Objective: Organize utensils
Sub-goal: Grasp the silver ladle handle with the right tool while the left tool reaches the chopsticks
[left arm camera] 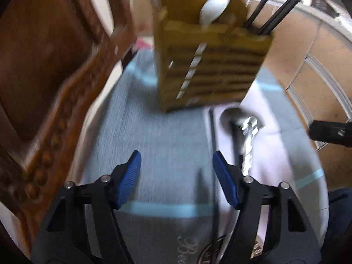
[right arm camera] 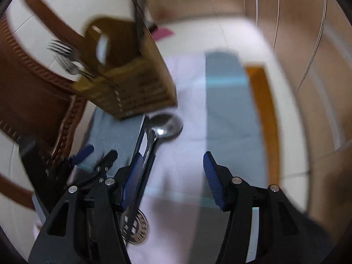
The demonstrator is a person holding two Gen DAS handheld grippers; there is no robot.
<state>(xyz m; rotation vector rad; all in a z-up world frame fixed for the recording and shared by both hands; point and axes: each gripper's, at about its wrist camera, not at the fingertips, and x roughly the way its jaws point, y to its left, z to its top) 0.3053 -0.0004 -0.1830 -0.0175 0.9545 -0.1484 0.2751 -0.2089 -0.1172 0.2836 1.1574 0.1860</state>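
- Far left of the left tongs [left arm camera: 177, 161] stands a carved brown wooden chair back [left arm camera: 44, 77], well apart from the blue pads.
- The left tongs hang open over a grey-blue cloth with pale blue stripes [left arm camera: 154, 132]; nothing sits between the jaws.
- Straight ahead of them stands a slatted yellow-brown wooden utensil holder [left arm camera: 211, 70], with a white spoon [left arm camera: 214, 7] and black chopsticks [left arm camera: 277, 6] poking out of the top.
- Just right of the right-hand pad lies a shiny steel ladle [left arm camera: 237, 118], its bowl near the holder's base, with other utensils beside it, blurred.
- The right tongs [right arm camera: 171, 162] are open too, empty, over pale pink cloth [right arm camera: 187, 136].
- The ladle's handle runs just beside their left pad; contact unclear.
- Ahead-left, silver forks [right arm camera: 66, 55] stick out of the holder.
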